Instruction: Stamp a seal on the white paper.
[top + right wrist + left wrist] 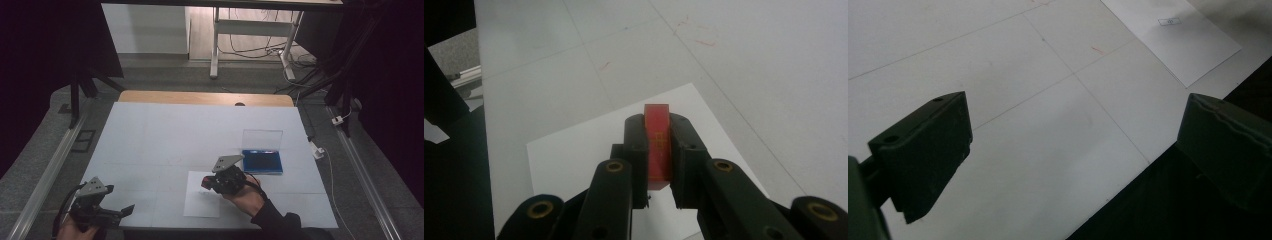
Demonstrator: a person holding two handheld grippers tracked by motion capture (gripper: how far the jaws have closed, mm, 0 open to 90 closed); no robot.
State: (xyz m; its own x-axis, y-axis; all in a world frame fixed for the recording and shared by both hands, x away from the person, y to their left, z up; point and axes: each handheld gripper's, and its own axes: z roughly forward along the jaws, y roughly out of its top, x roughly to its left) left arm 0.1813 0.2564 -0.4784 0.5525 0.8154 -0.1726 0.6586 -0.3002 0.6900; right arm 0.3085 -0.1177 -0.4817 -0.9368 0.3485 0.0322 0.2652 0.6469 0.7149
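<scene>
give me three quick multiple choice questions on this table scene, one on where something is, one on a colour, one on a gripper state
1. Where does the white sheet of paper lie?
A. at the near edge of the table, below the right gripper
B. inside the blue box
C. on the floor by the rail

2. What colour is the small block in the right gripper?
A. green
B. red
C. yellow

3. How do the jaws of the left gripper stand?
A. shut on the paper
B. shut on a pen
C. wide apart with nothing between them

Answers:
1. A, the high view shows the sheet on the white table near the person's edge, with the blue box farther off to the right.
2. B, the right gripper view shows a red block clamped between the two black jaws.
3. C, the left gripper view shows bare table between the spread jaws.
</scene>
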